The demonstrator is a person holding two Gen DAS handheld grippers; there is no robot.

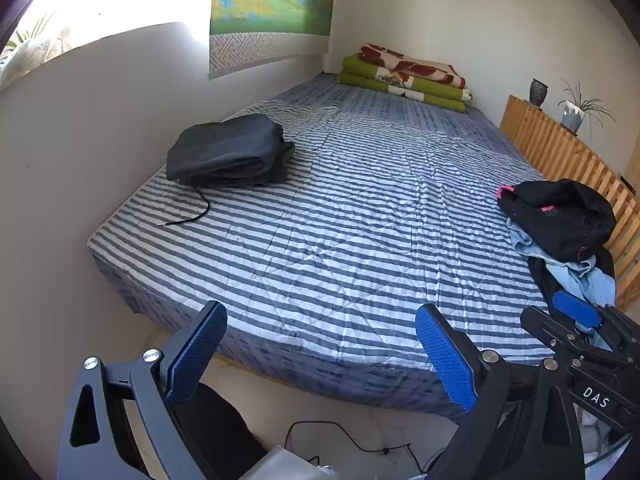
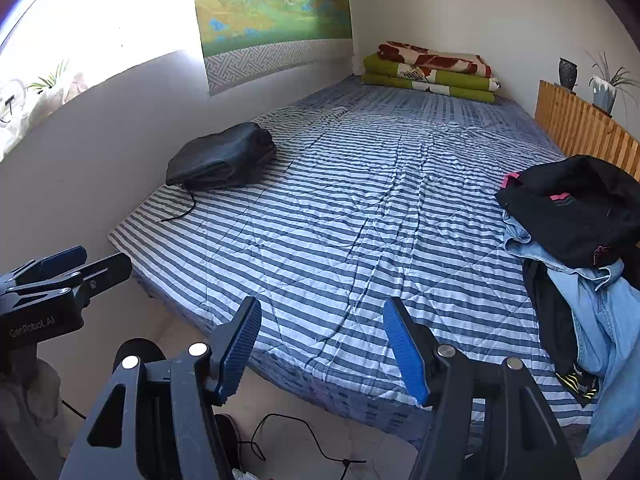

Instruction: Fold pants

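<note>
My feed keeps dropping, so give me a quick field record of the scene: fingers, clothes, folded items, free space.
left gripper: fingers open, nothing between them, above the near bed edge
right gripper: fingers open, nothing between them, above the near bed edge
clothes pile: unfolded, right side of the bed; black garment on top, light blue denim under it
folded dark garment: left side, by the wall, cord trailing from it
folded blankets: far end of the bed
bed: striped cover, middle bare
</note>
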